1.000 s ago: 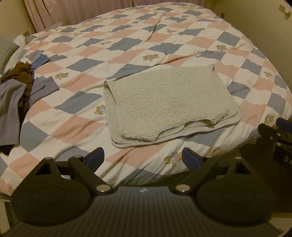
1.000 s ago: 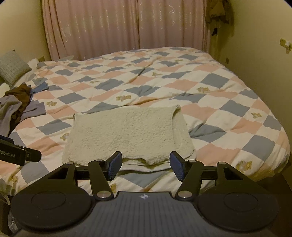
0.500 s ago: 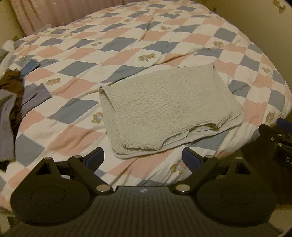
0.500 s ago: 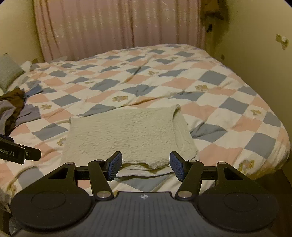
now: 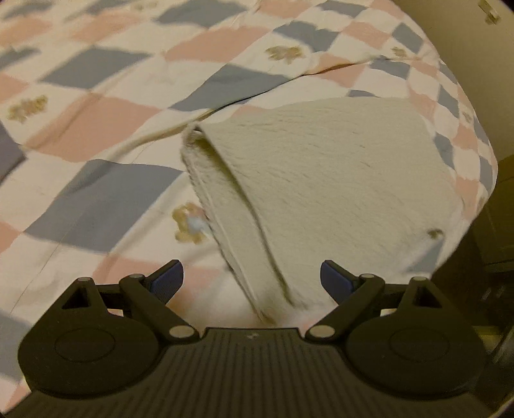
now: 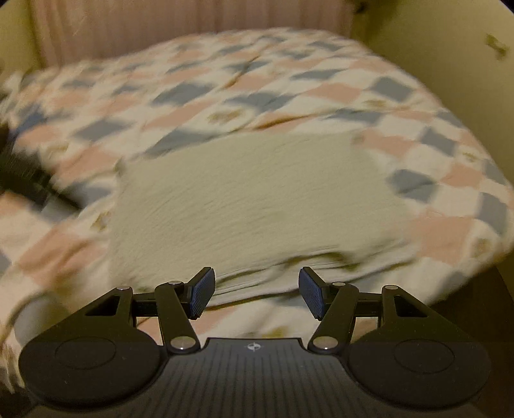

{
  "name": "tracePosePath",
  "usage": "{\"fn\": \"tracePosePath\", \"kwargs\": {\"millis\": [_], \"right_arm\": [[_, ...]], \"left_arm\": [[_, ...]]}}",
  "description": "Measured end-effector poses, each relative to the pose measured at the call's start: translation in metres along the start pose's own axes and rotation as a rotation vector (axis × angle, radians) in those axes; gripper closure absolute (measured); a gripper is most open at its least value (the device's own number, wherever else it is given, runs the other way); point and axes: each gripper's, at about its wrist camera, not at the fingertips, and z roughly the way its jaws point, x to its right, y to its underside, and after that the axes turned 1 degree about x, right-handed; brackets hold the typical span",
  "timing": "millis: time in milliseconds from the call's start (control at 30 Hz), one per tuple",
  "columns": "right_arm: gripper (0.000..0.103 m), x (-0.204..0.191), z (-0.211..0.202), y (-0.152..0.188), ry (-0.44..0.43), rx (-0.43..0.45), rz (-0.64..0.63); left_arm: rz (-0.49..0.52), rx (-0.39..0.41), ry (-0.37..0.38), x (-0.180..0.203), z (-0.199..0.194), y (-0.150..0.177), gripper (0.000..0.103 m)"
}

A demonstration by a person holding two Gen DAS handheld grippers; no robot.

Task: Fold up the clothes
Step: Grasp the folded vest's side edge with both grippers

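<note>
A cream fleece garment (image 5: 327, 189) lies folded flat on the checked quilt (image 5: 96, 135) near the bed's front edge. In the left wrist view its near left corner reaches down between the blue pads, and my left gripper (image 5: 252, 283) hangs open just above it, pads clear of the cloth. In the blurred right wrist view the same fleece (image 6: 257, 205) fills the middle. My right gripper (image 6: 256, 295) stands open over the fleece's near edge with nothing between its fingers. The other gripper shows as a dark blur (image 6: 22, 177) at the left.
The quilt (image 6: 289, 90) covers the whole bed. Pink curtains (image 6: 192, 16) hang behind it. A yellowish wall (image 6: 449, 48) runs along the right side. The bed's edge drops to dark floor (image 5: 482, 257) at the right.
Both grippers have dropped and moved in toward the fleece, which now looks much larger. The left one has tipped downward over the near left corner. The clothes pile at the left has left both views.
</note>
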Motion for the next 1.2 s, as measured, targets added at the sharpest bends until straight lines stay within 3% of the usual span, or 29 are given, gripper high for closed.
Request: {"fn": "tracePosePath", "kwargs": {"millis": [133, 267, 433, 533, 633, 700, 833, 933, 967, 1000, 1033, 1100, 1200], "right_arm": [[0.034, -0.079, 0.044, 0.012, 0.007, -0.008, -0.192], [0.018, -0.138, 0.070, 0.024, 0.065, 0.045, -0.357], [0.016, -0.180, 0.099, 0.043, 0.159, 0.048, -0.468], [0.016, -0.195, 0.115, 0.055, 0.259, 0.062, -0.546], [0.024, -0.204, 0.128, 0.060, 0.361, 0.084, -0.598], [0.031, -0.204, 0.132, 0.060, 0.412, 0.099, -0.605], [0.036, -0.209, 0.144, 0.064, 0.445, 0.098, -0.639], [0.037, -0.212, 0.157, 0.068, 0.469, 0.103, -0.676], [0.042, -0.211, 0.159, 0.067, 0.469, 0.103, -0.678], [0.057, -0.207, 0.160, 0.064, 0.463, 0.101, -0.670], [0.065, -0.202, 0.158, 0.058, 0.453, 0.100, -0.647], [0.071, -0.187, 0.150, 0.046, 0.398, 0.107, -0.570], [0.075, -0.163, 0.128, 0.033, 0.280, 0.121, -0.466]], "left_arm": [[-0.065, -0.018, 0.071, -0.037, 0.044, -0.034, 0.013], [-0.129, -0.005, 0.127, -0.058, 0.074, -0.056, 0.013], [-0.207, 0.011, 0.192, -0.080, 0.097, -0.072, 0.013], [-0.225, 0.015, 0.217, -0.085, 0.110, -0.078, 0.013], [-0.242, 0.014, 0.237, -0.086, 0.122, -0.083, 0.016], [-0.250, 0.026, 0.271, -0.085, 0.123, -0.087, 0.037], [-0.215, 0.020, 0.279, -0.084, 0.127, -0.090, 0.037], [-0.247, 0.016, 0.293, -0.090, 0.132, -0.089, 0.039], [-0.251, 0.018, 0.293, -0.090, 0.131, -0.090, 0.046], [-0.249, 0.019, 0.291, -0.088, 0.129, -0.091, 0.054], [-0.241, 0.022, 0.291, -0.085, 0.126, -0.092, 0.060], [-0.212, 0.030, 0.288, -0.078, 0.118, -0.095, 0.078], [-0.191, 0.050, 0.278, -0.064, 0.099, -0.099, 0.082]]}}
